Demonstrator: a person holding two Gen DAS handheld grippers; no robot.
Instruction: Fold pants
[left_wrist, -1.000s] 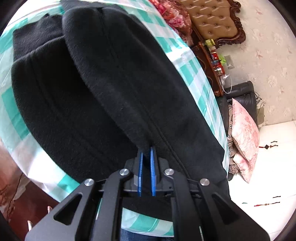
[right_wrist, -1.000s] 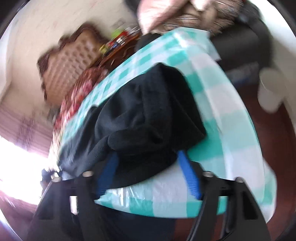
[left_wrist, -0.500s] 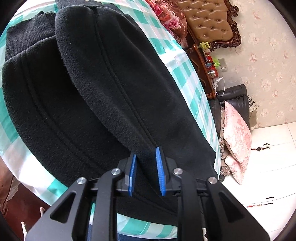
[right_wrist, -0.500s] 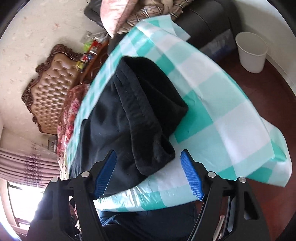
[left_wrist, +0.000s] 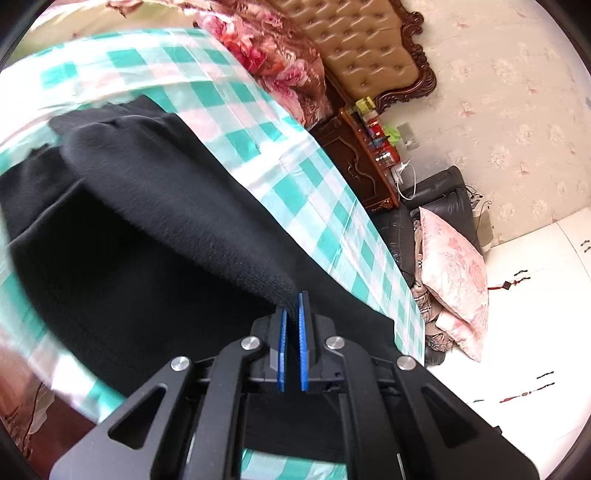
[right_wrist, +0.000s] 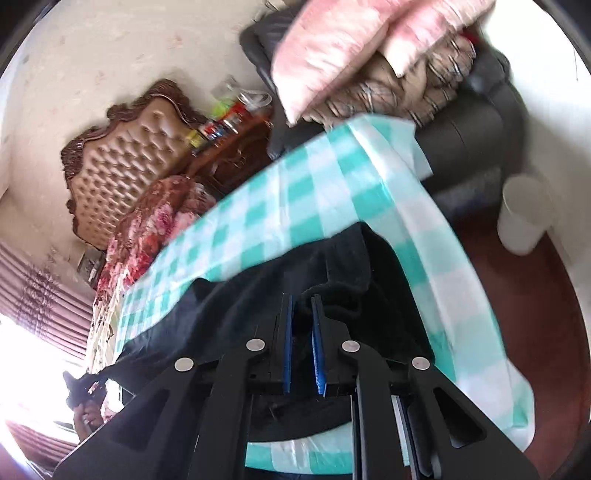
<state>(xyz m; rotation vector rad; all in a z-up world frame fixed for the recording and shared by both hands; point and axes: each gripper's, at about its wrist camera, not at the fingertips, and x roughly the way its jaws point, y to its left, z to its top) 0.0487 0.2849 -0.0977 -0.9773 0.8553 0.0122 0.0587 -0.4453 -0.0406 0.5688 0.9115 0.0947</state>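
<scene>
The black fleece pants (left_wrist: 155, 236) lie across the near side of a table under a green-and-white checked tablecloth (left_wrist: 303, 173), one layer raised into a thick ridge that runs from the far left edge toward the camera. The left gripper (left_wrist: 291, 308) has its blue pads (left_wrist: 282, 350) drawn almost together on the near tip of that raised fold, lifting it clear of the layer beneath. In the right wrist view the right gripper (right_wrist: 301, 308) is pinched on a bunched hem of the pants (right_wrist: 332, 266) near the table's right edge, only a narrow gap left between its pads. Half a second earlier both claws stood open, the right one wide, and the cloth lay flat; now each has closed on fabric and the fold is lifted. Beyond the table stand a tufted headboard (left_wrist: 365, 51), a pink pillow (left_wrist: 454, 273) and a white bin (right_wrist: 524, 214).
</scene>
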